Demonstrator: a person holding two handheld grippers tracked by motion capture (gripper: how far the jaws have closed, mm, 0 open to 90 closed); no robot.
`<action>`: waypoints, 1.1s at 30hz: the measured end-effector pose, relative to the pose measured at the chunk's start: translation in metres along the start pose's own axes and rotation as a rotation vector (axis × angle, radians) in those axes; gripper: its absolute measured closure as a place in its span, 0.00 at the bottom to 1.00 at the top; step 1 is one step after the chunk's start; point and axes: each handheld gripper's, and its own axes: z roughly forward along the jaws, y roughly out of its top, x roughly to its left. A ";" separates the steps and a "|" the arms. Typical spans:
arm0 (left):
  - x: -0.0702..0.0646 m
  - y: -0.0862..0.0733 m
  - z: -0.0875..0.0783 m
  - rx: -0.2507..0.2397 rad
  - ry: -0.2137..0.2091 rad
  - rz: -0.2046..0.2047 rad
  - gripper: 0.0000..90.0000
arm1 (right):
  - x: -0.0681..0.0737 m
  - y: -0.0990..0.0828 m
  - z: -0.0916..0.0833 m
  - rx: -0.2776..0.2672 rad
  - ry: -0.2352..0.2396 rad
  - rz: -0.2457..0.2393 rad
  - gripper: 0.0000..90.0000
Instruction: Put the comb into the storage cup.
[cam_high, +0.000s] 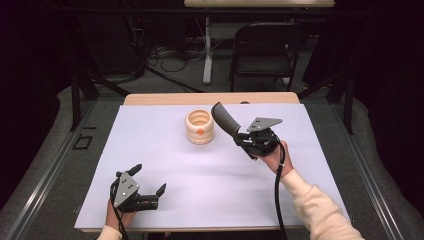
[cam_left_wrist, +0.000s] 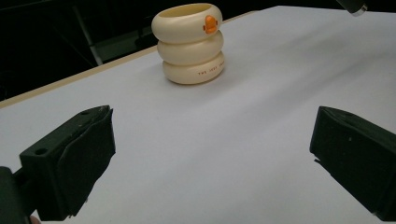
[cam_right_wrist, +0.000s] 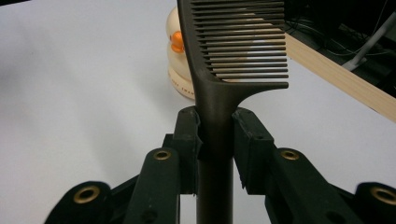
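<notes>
Above the middle of the bench, near its far edge, the right hand-held gripper (cam_right_wrist: 215, 135) is clamped on the handle of a light, stiff, likely slippery comb (cam_right_wrist: 236, 51), beside the cream cup (cam_high: 200, 127), while the left hand-held gripper (cam_high: 149, 183) rests with jaws apart near the front-left corner.

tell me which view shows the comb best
The right gripper view: the comb rises close up, teeth sharp, its handle clamped between the right gripper pads. The high view shows it small and dark, beside the cream holder, teeth unreadable. The left gripper view catches what may be its tip at the top edge.
</notes>
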 end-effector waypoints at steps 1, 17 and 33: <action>0.000 0.000 0.000 0.001 0.001 0.004 0.00 | 0.000 0.001 0.000 -0.005 -0.001 0.000 0.81; 0.000 0.000 0.000 0.000 0.000 -0.001 0.00 | 0.000 0.015 0.008 -0.040 0.001 -0.001 0.81; 0.000 0.000 0.000 0.002 0.000 0.001 0.00 | 0.002 0.026 0.014 -0.071 0.005 -0.001 0.81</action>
